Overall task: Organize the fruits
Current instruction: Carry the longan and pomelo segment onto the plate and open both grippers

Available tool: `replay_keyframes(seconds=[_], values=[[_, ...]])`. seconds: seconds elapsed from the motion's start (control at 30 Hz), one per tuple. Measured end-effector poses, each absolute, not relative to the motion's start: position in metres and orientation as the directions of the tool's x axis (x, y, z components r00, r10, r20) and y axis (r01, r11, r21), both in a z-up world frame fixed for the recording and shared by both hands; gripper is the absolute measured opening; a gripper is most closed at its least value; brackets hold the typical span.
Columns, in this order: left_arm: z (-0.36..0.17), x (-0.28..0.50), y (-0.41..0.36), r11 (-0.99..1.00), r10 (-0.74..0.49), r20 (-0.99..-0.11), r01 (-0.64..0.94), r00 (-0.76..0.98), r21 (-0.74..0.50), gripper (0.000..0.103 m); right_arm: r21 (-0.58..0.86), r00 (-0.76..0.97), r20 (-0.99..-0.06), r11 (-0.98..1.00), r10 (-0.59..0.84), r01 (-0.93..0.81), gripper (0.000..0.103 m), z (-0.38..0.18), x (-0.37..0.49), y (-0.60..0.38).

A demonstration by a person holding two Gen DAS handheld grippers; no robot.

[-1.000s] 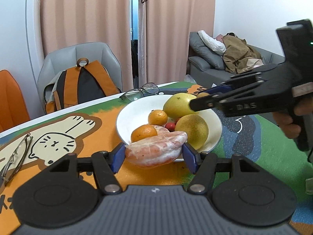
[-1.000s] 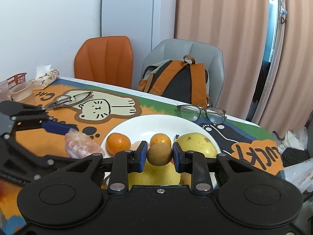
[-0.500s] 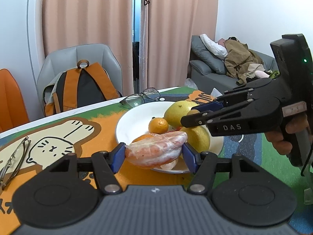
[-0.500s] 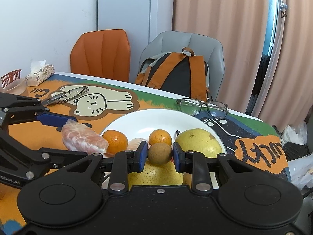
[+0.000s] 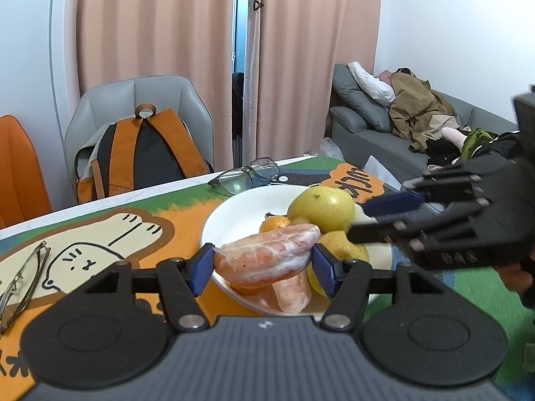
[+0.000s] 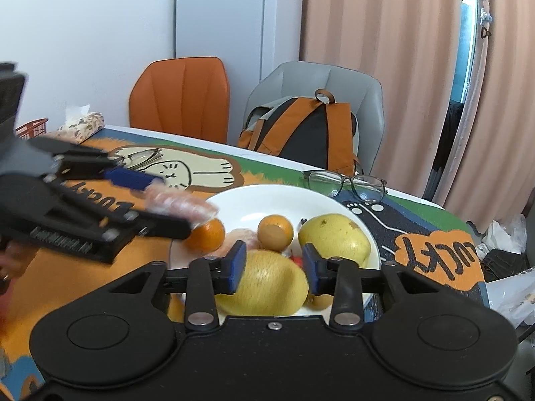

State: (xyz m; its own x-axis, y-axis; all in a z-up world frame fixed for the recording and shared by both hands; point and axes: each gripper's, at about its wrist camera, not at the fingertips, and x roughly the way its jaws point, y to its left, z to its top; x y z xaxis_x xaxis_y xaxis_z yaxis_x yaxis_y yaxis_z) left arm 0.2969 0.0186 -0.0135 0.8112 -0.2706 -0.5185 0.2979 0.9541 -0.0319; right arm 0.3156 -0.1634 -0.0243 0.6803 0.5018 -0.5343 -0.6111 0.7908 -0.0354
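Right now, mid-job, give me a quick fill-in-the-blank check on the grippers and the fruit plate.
1. The left gripper is shut on a peeled ____ segment wrapped in film.
2. The right gripper has just been opening and its jaws now hold ____.
3. The fruits lie on a white ____ whose rim is near the eyeglasses.
4. The backpack sits on the ____ chair.

Missing words: pomelo; nothing; plate; grey

White walls (image 6: 83, 33), peach curtains (image 5: 150, 26) floor-length with a narrow gap showing daylight. Grey chair (image 6: 351, 83) holds an orange-black backpack (image 6: 311, 130), orange chair (image 6: 180, 93) beside it. Grey sofa (image 5: 367, 140) along the wall, piled with pillows and clothes. White fridge (image 6: 220, 13) in the corner.
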Motion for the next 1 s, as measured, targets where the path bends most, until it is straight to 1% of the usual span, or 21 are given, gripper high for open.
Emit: replay_keyframes(seconds=[0.07,0.13,0.27,0.43,0.5,0.67,0.77,1.0], values=[[-0.013,0.302,0.016,0.954,-0.269,-0.52,0.297,0.81,-0.031,0.062,-0.042,0.676,-0.536,0.784,0.505,-0.619,0.054,-0.025,0.309,-0.165],[-0.011,0.307,0.014,0.955,-0.267,-0.521,0.296,0.811,-0.027,0.062,-0.049,0.671,-0.537,0.775,0.511,-0.63,0.057,-0.025,0.301,-0.168],[-0.009,0.317,0.009,0.954,-0.271,-0.528,0.297,0.805,-0.037,0.062,-0.049,0.652,-0.555,0.762,0.517,-0.646,0.072,-0.024,0.289,-0.172],[-0.012,0.332,0.002,0.954,-0.265,-0.553,0.298,0.79,-0.031,0.062,-0.049,0.63,-0.564,0.741,0.533,-0.67,0.081,-0.021,0.274,-0.179],[-0.014,0.337,0.0,0.953,-0.269,-0.565,0.299,0.78,-0.04,0.062,-0.051,0.623,-0.572,0.735,0.534,-0.676,0.09,-0.021,0.27,-0.181],[-0.016,0.35,-0.001,0.951,-0.281,-0.605,0.302,0.745,-0.071,0.062,-0.034,0.606,-0.586,0.731,0.538,-0.681,0.096,-0.02,0.266,-0.187],[-0.016,0.358,-0.004,0.954,-0.266,-0.636,0.291,0.724,-0.067,0.062,-0.025,0.605,-0.586,0.735,0.539,-0.678,0.097,-0.02,0.267,-0.19],[-0.021,0.37,-0.017,0.961,-0.193,-0.681,0.276,0.706,0.014,0.063,-0.019,0.597,-0.592,0.731,0.542,-0.682,0.097,-0.021,0.268,-0.19]])
